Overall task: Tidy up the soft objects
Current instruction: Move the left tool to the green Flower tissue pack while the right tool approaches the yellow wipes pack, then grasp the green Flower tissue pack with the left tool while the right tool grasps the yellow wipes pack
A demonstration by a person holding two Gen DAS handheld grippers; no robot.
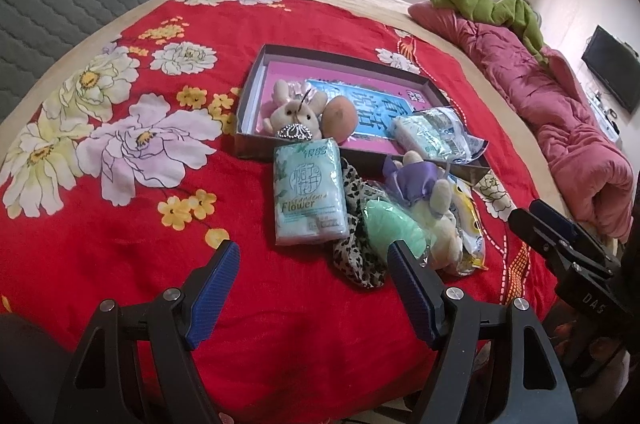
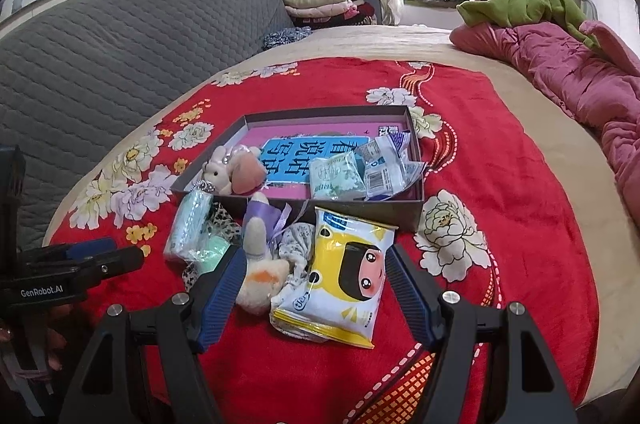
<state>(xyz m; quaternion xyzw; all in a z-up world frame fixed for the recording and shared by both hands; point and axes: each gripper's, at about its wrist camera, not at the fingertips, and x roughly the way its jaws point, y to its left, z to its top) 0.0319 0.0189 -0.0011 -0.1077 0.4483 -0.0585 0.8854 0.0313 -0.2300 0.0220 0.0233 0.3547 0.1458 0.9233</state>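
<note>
We see the yellow wipes pack point(image 2: 340, 288) lying flat on the red bedspread point(image 2: 520, 224), just in front of the box point(image 2: 404, 214), its long axis running toward us. Our right gripper point(image 2: 316, 288) hangs over it, fingers point(image 2: 222, 288) wide apart, holding nothing. Our left gripper point(image 1: 310, 276) also gapes empty, near the mint tissue pack point(image 1: 308, 192).

Our two grippers, both open, nothing held

Above the red blanket point(image 1: 280, 324) we tilt the left gripper point(image 1: 312, 264) and the right gripper point(image 2: 316, 278) downward, jaws spread wide, side by side over its near part.
</note>
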